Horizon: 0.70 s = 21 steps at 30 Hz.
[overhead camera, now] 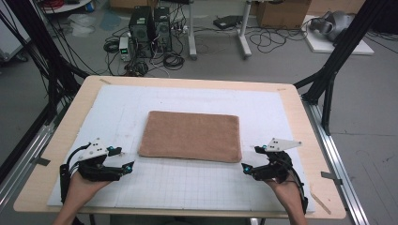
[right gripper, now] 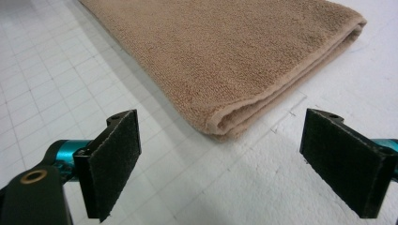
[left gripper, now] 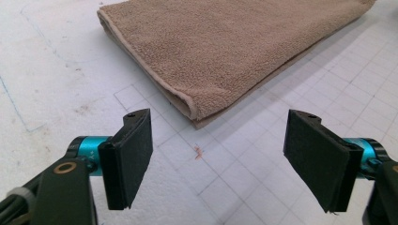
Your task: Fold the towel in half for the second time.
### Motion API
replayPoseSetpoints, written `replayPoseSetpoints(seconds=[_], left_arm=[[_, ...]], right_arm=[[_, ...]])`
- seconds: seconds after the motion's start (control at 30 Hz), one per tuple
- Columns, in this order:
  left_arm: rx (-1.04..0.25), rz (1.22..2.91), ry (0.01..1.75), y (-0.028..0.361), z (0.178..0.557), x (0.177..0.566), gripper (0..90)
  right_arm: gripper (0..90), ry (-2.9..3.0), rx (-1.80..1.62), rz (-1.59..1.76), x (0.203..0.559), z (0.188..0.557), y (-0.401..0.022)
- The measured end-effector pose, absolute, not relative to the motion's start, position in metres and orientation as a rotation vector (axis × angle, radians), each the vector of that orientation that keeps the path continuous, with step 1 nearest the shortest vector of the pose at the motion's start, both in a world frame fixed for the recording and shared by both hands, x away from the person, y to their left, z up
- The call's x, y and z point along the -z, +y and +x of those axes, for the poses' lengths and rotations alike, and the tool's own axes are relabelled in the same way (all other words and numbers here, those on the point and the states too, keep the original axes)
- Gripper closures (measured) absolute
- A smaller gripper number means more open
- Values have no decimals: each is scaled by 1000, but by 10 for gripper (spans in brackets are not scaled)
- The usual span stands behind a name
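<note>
both tools stand wide open and empty, the left gripper (overhead camera: 123,158) just short of the near left corner of the folded brown towel (overhead camera: 191,136) and the right gripper (overhead camera: 250,158) just short of its near right corner, all on the white gridded mat (overhead camera: 197,183). if the jaws close from here they will probably pinch only the top layer, or push the corner back, so the fold slips open or the towel bunches. no brand, label or writing can be read anywhere, near or far.
</note>
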<state>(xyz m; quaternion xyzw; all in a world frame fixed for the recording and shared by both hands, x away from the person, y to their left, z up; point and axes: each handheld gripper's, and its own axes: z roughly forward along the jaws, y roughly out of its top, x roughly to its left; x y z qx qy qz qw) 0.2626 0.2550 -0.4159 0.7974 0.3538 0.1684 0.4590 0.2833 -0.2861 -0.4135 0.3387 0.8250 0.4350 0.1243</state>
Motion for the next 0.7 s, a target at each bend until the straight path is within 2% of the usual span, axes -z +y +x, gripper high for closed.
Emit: replayPoseSetpoints(seconds=[0.7], left_arm=[[-432,1939,911,266,253,421,231]], right_arm=[[118,2375,-1288,1014,423,273,-298]])
